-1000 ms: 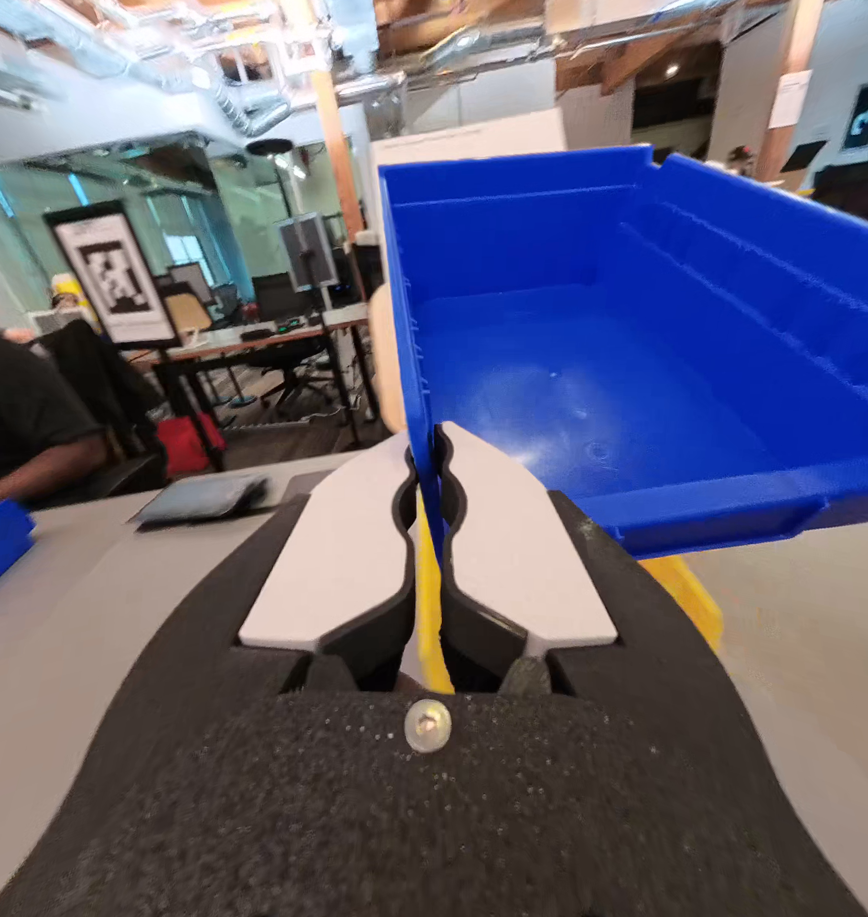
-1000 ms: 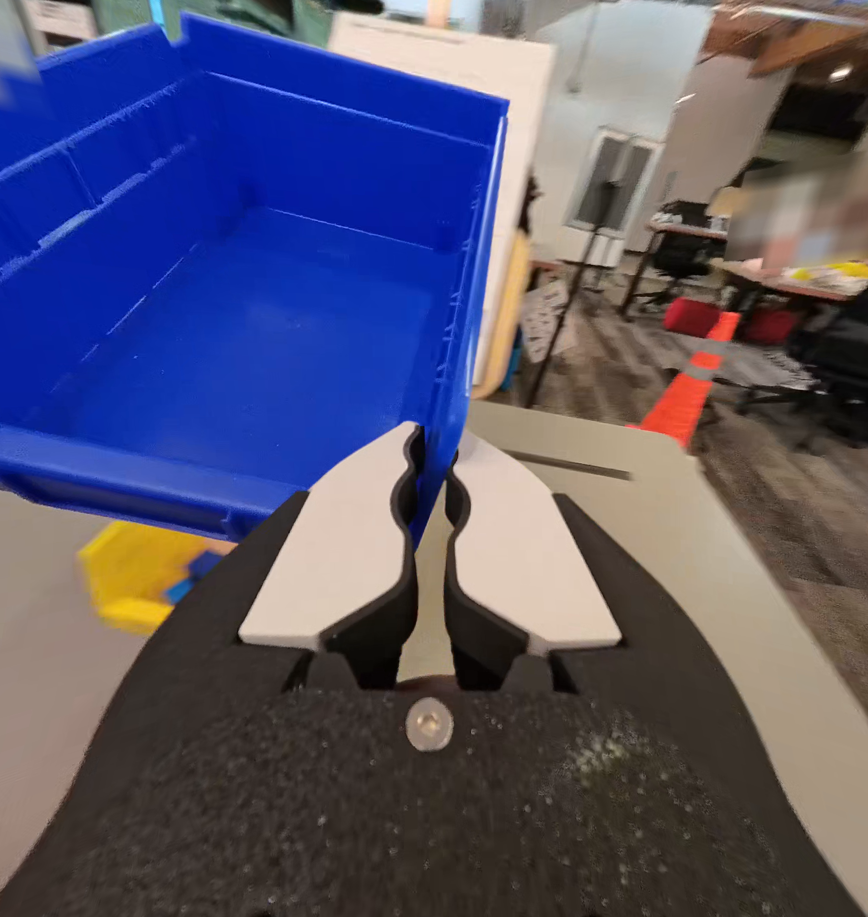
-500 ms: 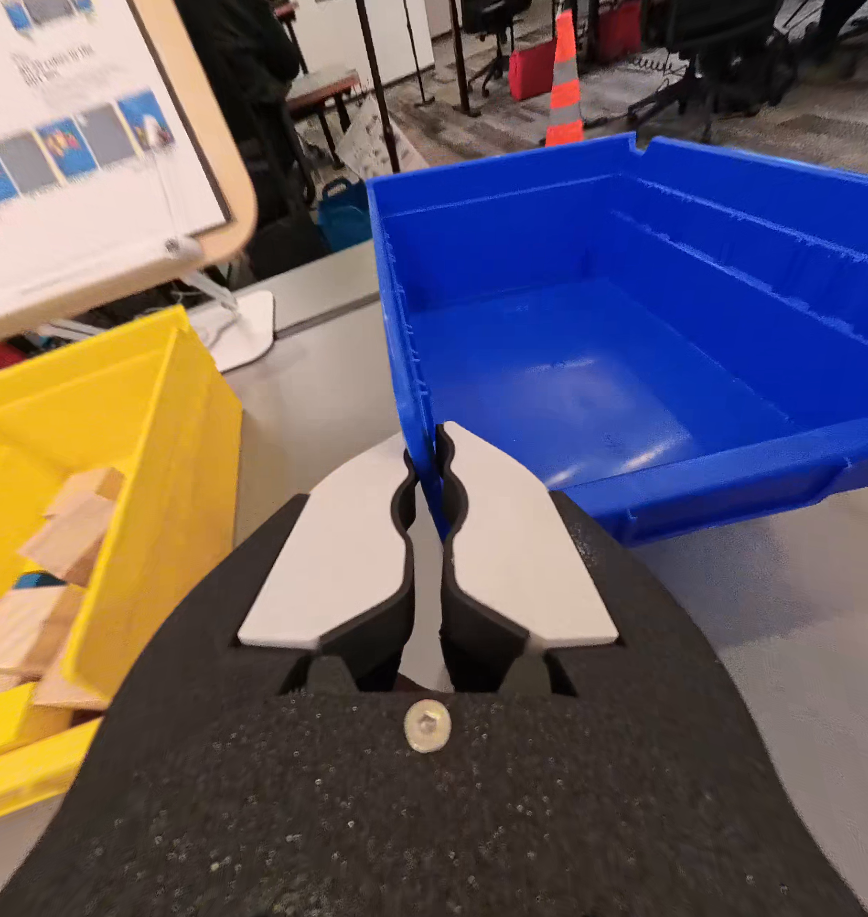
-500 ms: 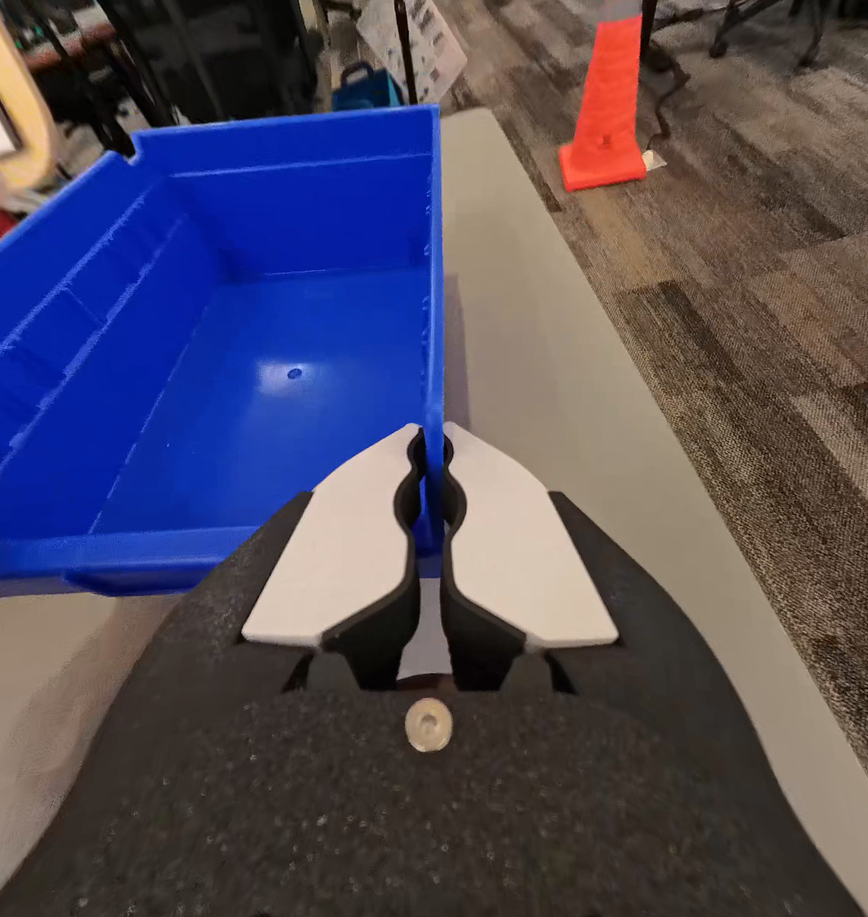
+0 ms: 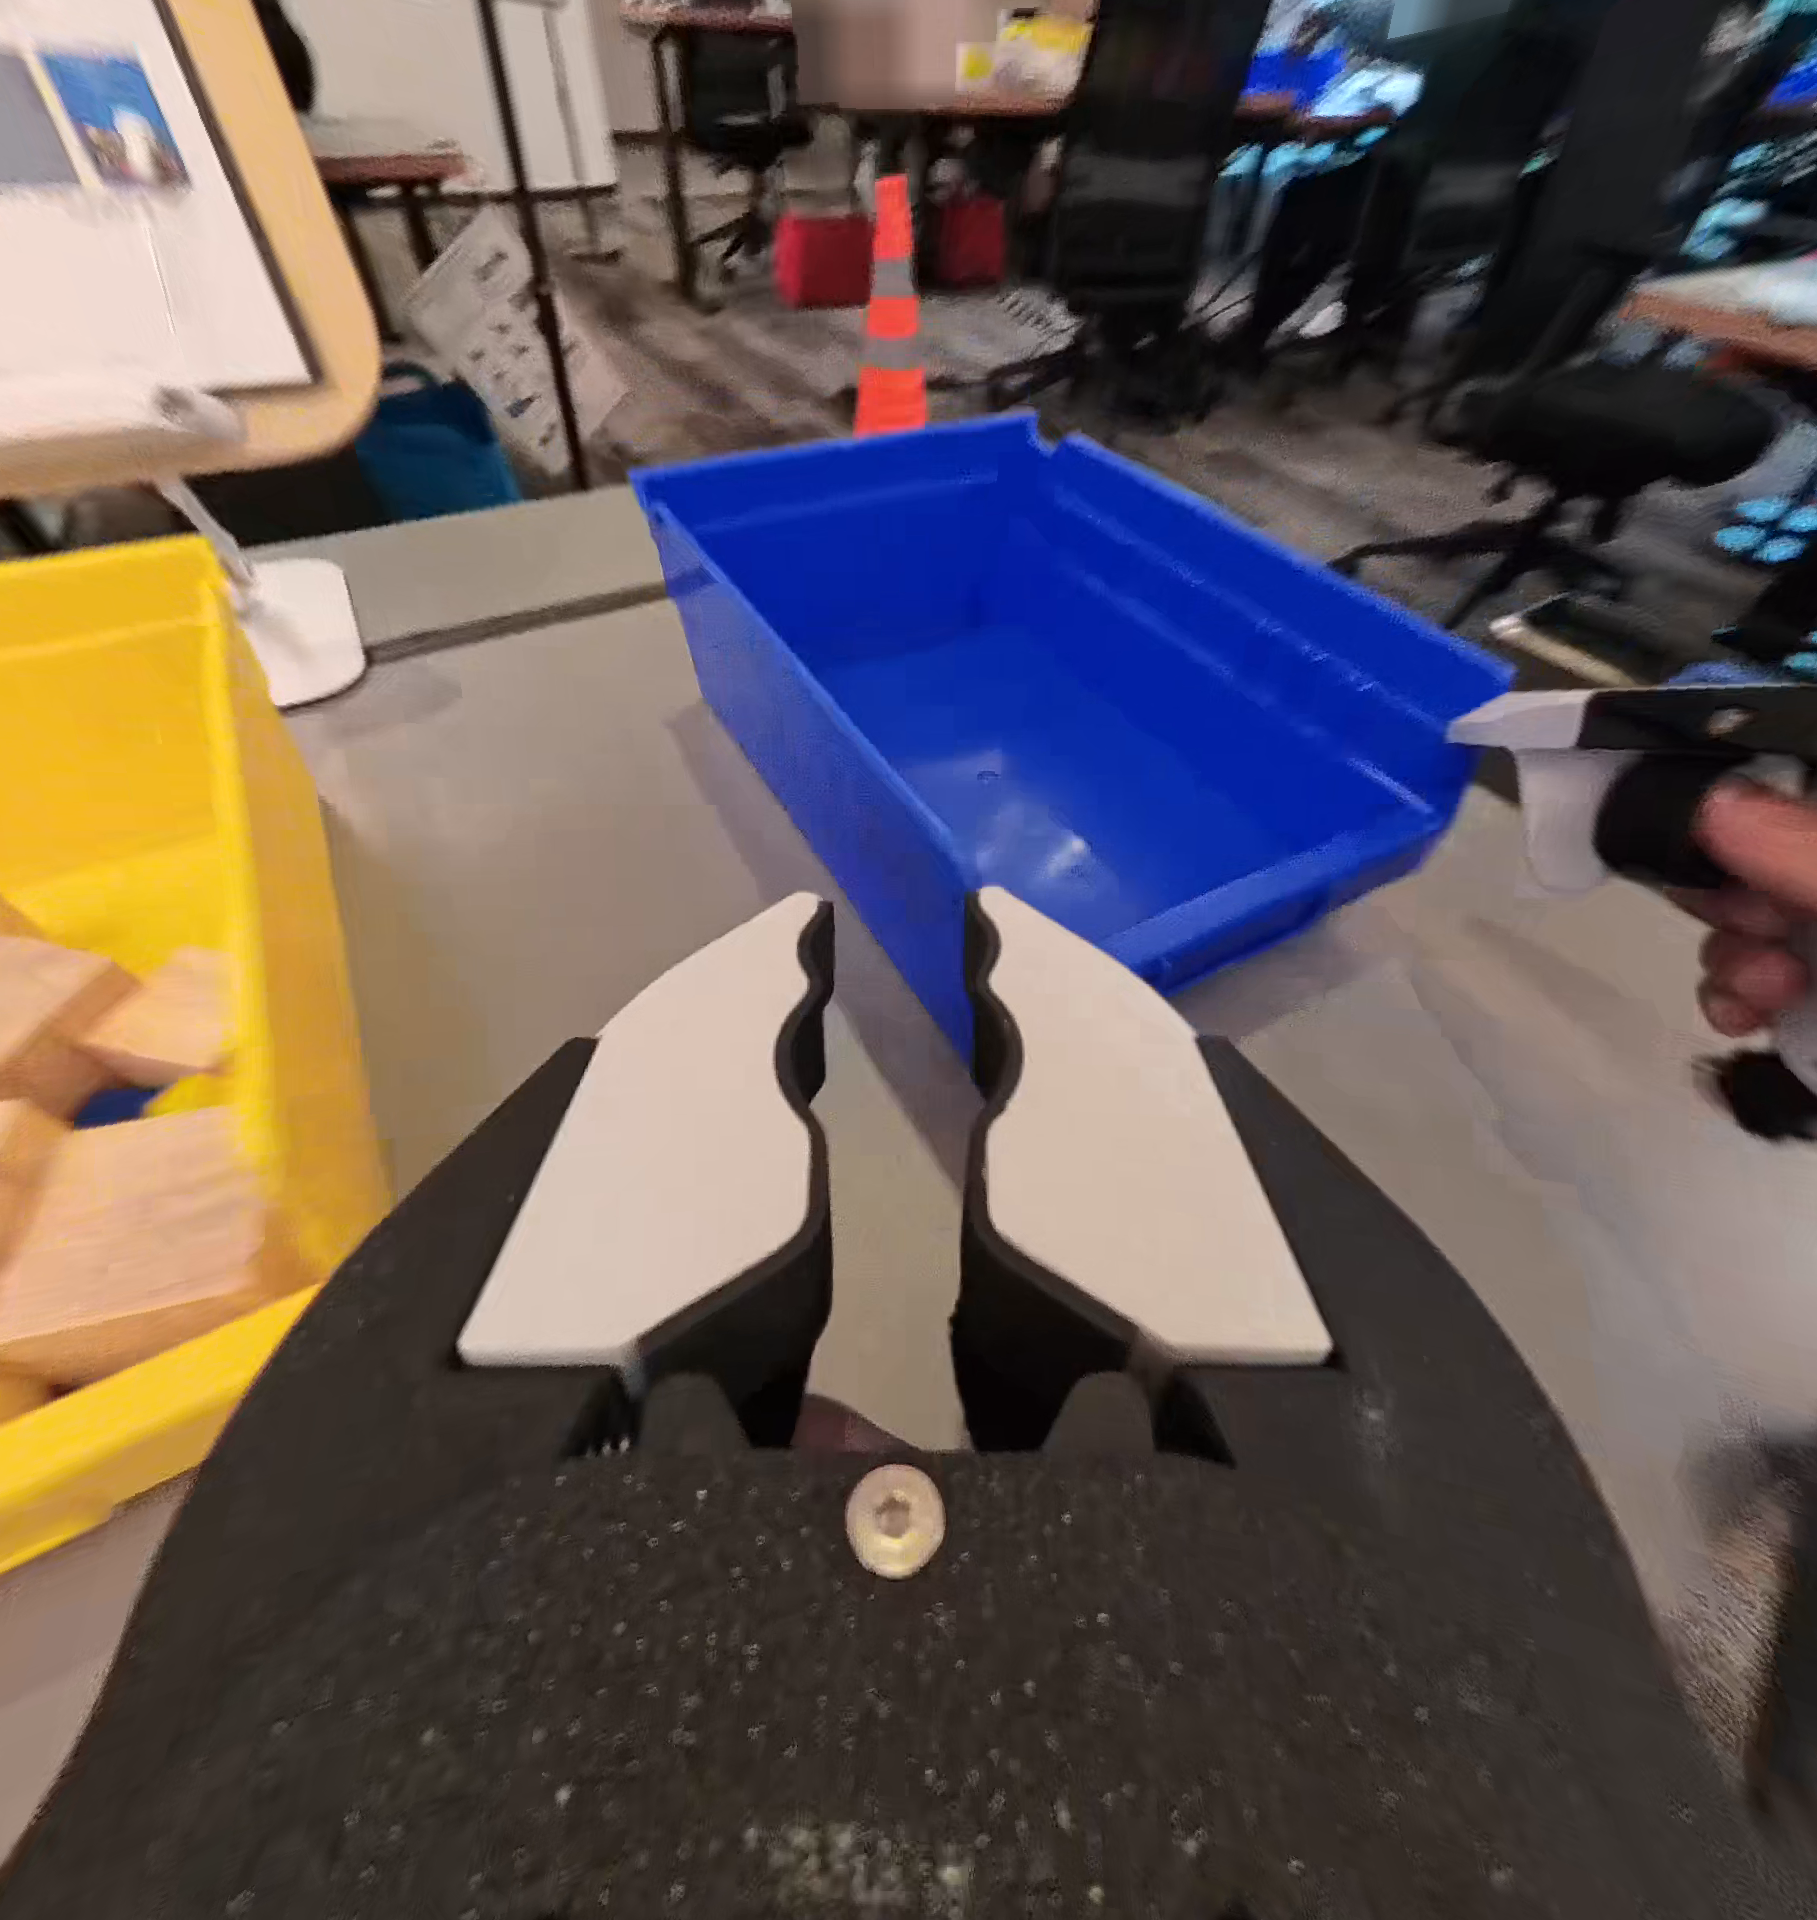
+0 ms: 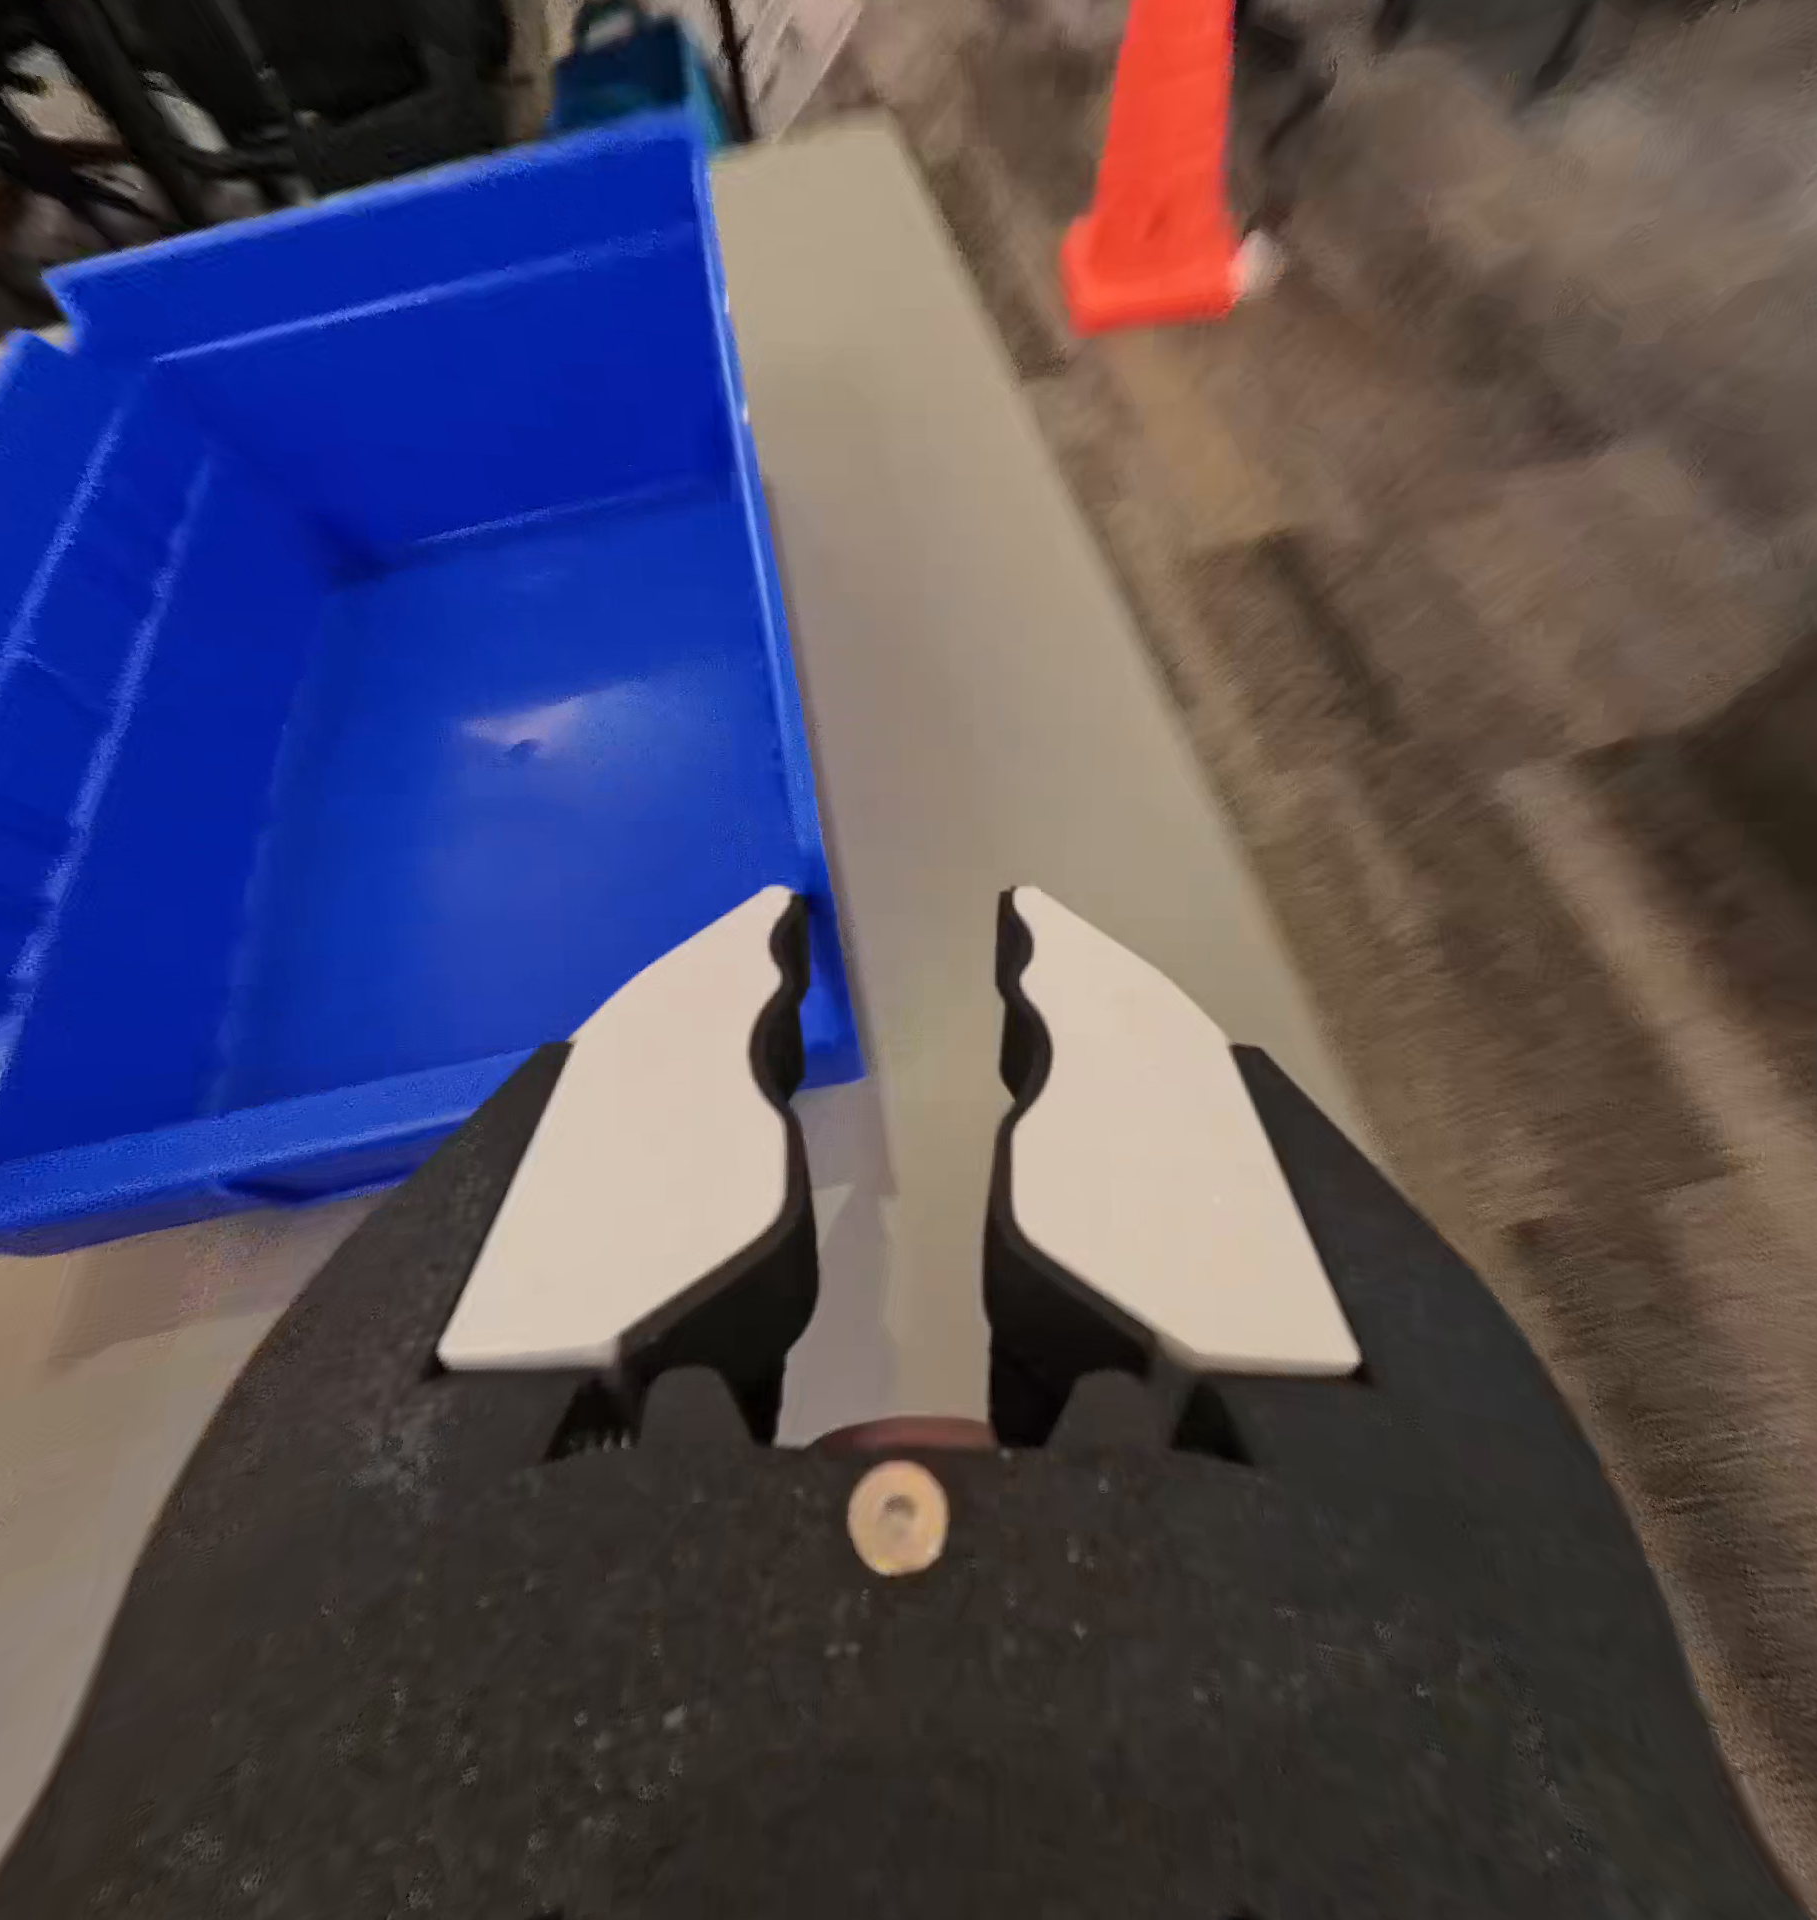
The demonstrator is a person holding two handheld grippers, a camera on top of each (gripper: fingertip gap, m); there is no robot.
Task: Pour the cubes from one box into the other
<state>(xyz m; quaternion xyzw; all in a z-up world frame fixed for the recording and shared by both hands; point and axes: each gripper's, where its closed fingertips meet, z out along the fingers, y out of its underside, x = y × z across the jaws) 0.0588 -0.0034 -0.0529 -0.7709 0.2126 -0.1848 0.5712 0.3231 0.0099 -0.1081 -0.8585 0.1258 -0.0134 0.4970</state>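
Both claws stand parted and hold nothing. The left claw [image 5: 899, 914] points level over the table [image 5: 530, 831] at the near corner of the blue box [image 5: 1049, 727], which sits empty just ahead, with the yellow box [image 5: 104, 727] of wooden cubes [image 5: 104, 1226] to its left. The right claw [image 6: 902, 909] tilts down over the table edge, the blue box [image 6: 384, 727] just left of its left finger [image 6: 655, 1122]; a hand [image 5: 1777, 914] grips its handle.
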